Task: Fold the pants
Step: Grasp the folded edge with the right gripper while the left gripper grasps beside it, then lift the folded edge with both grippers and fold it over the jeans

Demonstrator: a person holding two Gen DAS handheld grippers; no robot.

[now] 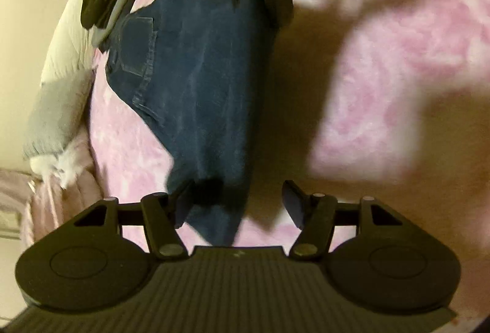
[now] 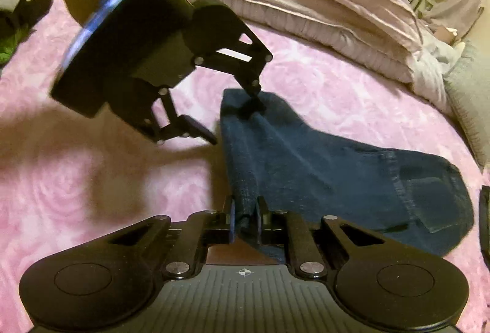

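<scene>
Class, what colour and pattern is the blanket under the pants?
The blanket is pink with a paler rose-swirl pattern, clearest in the right wrist view.

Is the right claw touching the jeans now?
Touching. The right wrist view shows the right claw shut on a pinched fold of the jeans, denim squeezed between both fingers.

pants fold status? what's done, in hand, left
Done: the jeans look folded lengthwise, legs stacked, on the pink blanket.
In hand: the right gripper is shut on the leg end; the left gripper is open around the other end.
Left: no crosswise fold yet; the jeans lie long.
</scene>
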